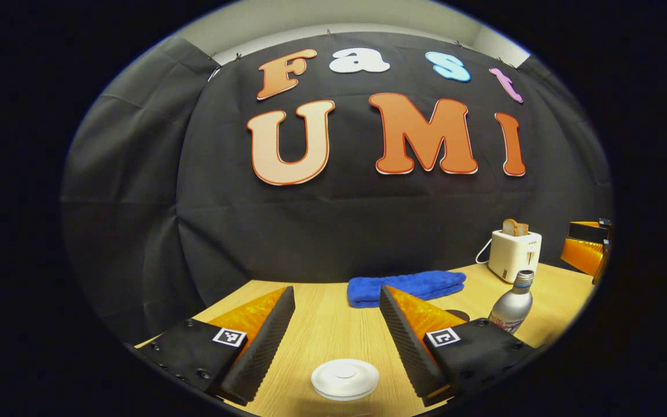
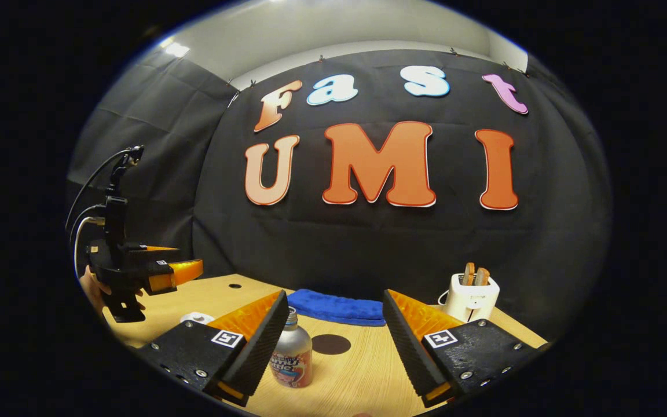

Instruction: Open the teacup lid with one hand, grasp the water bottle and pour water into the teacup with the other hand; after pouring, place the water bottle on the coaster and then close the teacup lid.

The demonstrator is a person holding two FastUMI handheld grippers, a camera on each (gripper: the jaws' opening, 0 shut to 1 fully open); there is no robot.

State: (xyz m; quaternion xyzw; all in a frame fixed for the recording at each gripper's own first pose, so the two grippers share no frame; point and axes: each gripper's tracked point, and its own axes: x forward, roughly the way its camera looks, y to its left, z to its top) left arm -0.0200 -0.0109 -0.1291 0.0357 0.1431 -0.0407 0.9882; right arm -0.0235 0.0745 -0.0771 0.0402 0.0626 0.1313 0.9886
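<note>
**Q:** Near the desk's front edge, what did the left gripper point(image 1: 337, 324) face, and how was the step best done?

**A:** Its jaws stood wide apart, grasping nothing, with the white teacup lid point(image 1: 345, 377) low between them. The lid lay on the wooden desk point(image 1: 322, 324) close to its front edge. By judgement, lifting the lid was the step in hand. The fingers point(image 1: 264, 341) should descend evenly on both sides of the lid's rim, centred, before closing, so the lid rose level and did not skid.

**Q:** And farther right?

**A:** The blue towel point(image 1: 406, 288) lay toward the back edge and the water bottle point(image 1: 513, 307) stood upright right of centre. The toaster point(image 1: 514, 255) sat at the back right corner. In the right gripper view, the right gripper point(image 2: 333, 336) was likewise released, empty. The bottle point(image 2: 291, 356) stood just beside its left finger, apparently not pressed. The dark round coaster point(image 2: 331, 344) lay beyond, apart from the bottle. That gripper should wait clear until the lid was off.

**Q:** What was hard to make out?

**A:** The cup beneath the lid was cut off at the bottom, so its body could not be judged. Whether the bottle bore a cap could not be told. The other gripper point(image 2: 160, 272), at the far left of the right gripper view, was held by a hand point(image 2: 93, 292) that was partly cut off.
</note>
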